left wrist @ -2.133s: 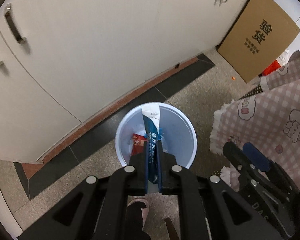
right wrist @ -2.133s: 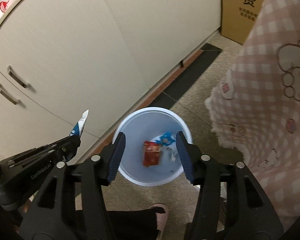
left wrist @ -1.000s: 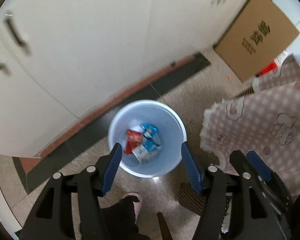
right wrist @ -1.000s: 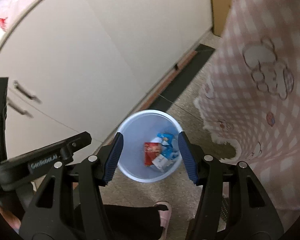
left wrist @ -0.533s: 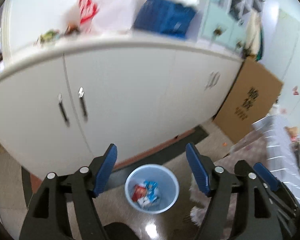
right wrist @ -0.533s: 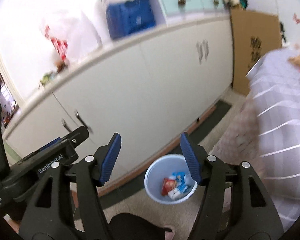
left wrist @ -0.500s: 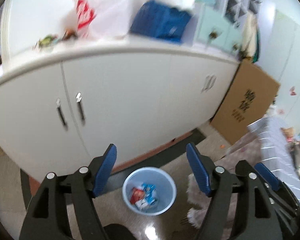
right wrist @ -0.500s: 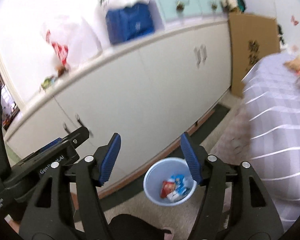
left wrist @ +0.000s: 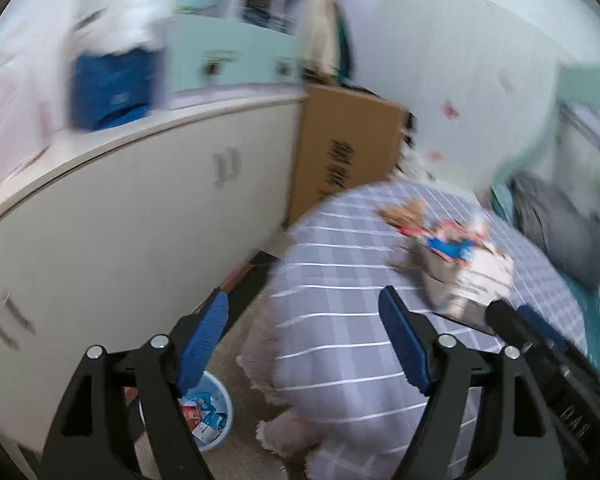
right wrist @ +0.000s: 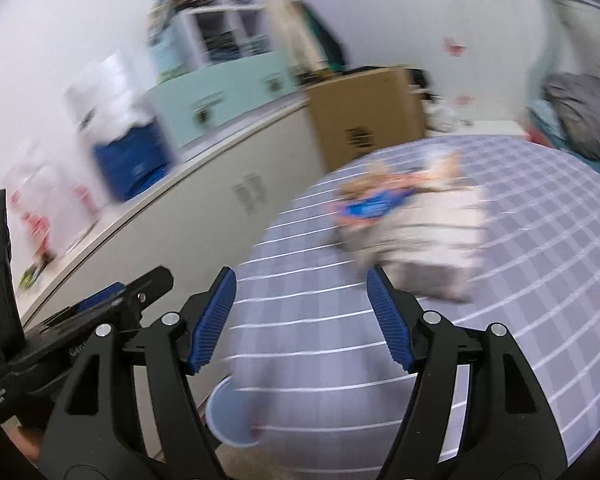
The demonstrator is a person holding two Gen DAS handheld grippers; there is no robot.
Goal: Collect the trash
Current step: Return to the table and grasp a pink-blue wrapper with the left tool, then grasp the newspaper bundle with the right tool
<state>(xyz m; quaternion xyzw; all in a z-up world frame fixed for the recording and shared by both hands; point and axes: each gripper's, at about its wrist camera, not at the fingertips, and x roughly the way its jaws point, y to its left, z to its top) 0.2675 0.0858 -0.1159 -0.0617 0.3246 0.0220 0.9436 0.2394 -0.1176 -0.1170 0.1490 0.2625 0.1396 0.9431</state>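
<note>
A blurred heap of wrappers (left wrist: 446,242) lies on the table (left wrist: 340,320), orange and blue packets piled on a pale, crumpled bag or box (the motion blur keeps me from telling which). The table wears a grey-lilac checked cloth with white lines. In the left wrist view the heap sits up and to the right of the left gripper (left wrist: 302,336), beyond its right-hand finger and well apart from both pads. In the right wrist view the same heap (right wrist: 404,216) lies ahead of the right gripper (right wrist: 300,316), above the gap between the fingers and leaning toward the right-hand one, whose tip comes near the pale bag's lower edge without clearly touching it.

Both grippers stand with their blue-padded jaws spread wide and nothing between them.

Down on the floor, beside the table's hanging cloth, stands the pale blue bin (left wrist: 216,416), partly hidden behind the left gripper's left-hand finger; red and blue packets show inside it. The right wrist view catches only its rim (right wrist: 224,420) under the table edge.

Behind runs a white cabinet (left wrist: 120,232) with a blue bag (left wrist: 112,88) on top, and a brown cardboard box (left wrist: 340,152) leans at its far end.
</note>
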